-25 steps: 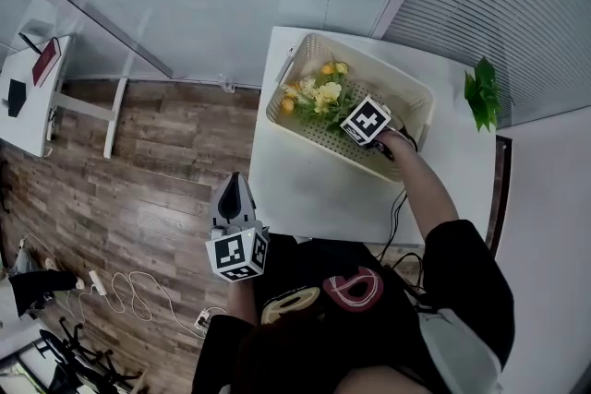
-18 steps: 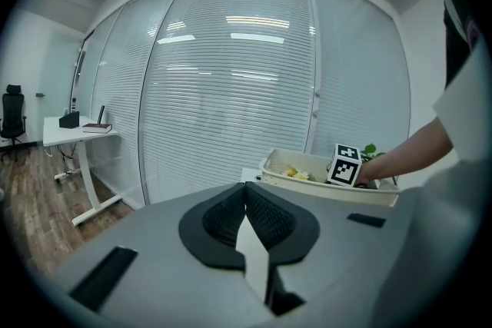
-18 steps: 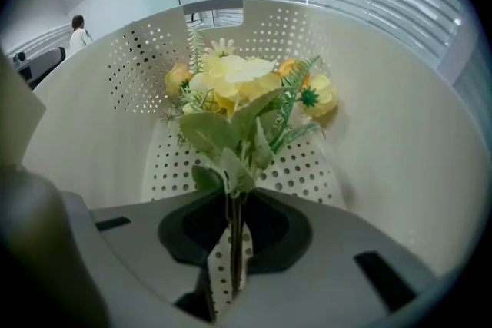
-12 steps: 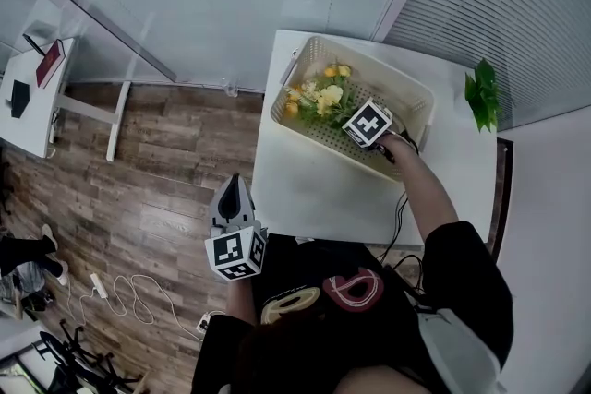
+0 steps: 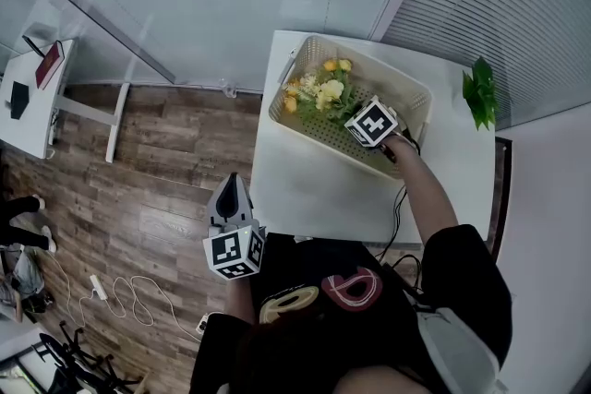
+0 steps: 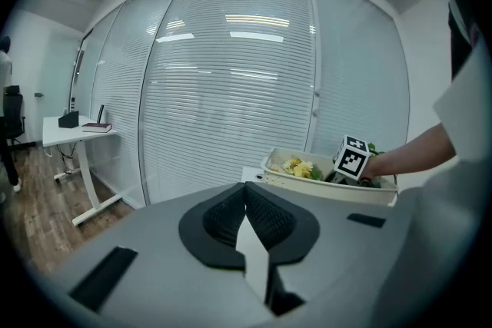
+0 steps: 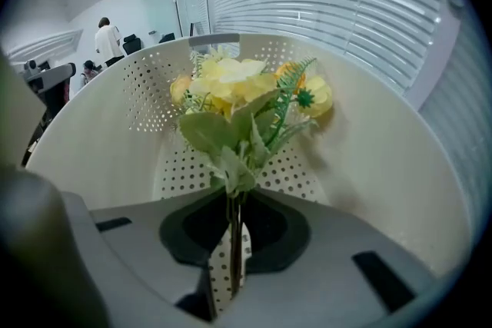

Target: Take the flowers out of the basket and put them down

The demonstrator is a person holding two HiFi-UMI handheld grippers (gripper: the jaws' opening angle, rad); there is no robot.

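A bunch of yellow and orange flowers (image 5: 319, 90) with green leaves stands in the cream perforated basket (image 5: 314, 141) on the white table (image 5: 309, 189). My right gripper (image 5: 355, 117) reaches down into the basket. Its jaws have just been closing and are shut on the flower stems (image 7: 231, 211); the blooms (image 7: 238, 84) rise in front of the basket wall (image 7: 384, 165). My left gripper (image 5: 232, 185) hangs over the wooden floor left of the table, shut and empty. The left gripper view shows its pads (image 6: 265, 215) touching, with the basket (image 6: 330, 187) far ahead.
A green leafy plant (image 5: 480, 92) sits at the table's right edge. A white desk (image 5: 28, 92) with a book stands far left. Cables (image 5: 120, 291) lie on the floor. Window blinds close off the far side.
The right gripper has tipped slightly and the flower bunch has shifted a little within the basket. The left gripper has stayed where it was.
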